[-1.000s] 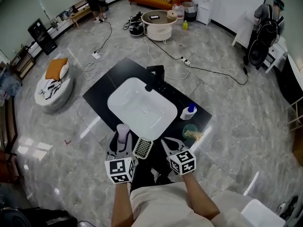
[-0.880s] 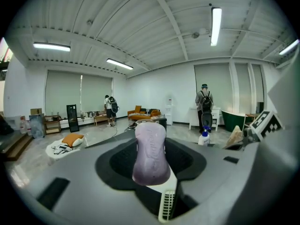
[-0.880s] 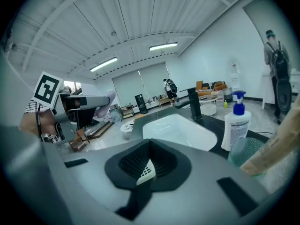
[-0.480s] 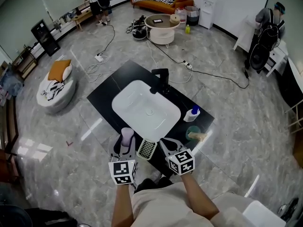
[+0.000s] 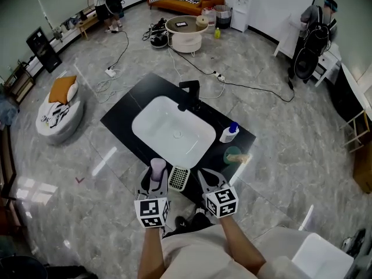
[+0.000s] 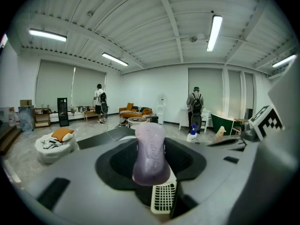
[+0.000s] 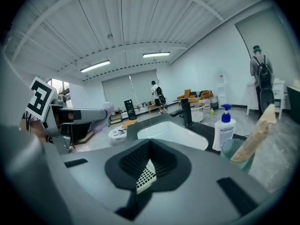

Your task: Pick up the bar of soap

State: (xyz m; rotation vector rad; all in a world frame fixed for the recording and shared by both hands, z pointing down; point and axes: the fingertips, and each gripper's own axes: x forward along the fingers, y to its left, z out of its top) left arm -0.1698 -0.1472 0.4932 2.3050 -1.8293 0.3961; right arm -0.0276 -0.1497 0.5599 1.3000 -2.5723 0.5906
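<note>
Left gripper (image 5: 156,178) jaws pinch a smooth, rounded lilac bar of soap (image 6: 150,149); right gripper (image 5: 208,178) jaws spread, over the black counter (image 5: 125,118) edge.

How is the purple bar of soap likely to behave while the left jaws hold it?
The bar of soap looks stiff: it stands upright between the jaws of the left gripper without bending. Its rounded, smooth surface may be slippery, so it could slide out under a weak squeeze. It is small and one gripper carries it, so it is probably light.
</note>
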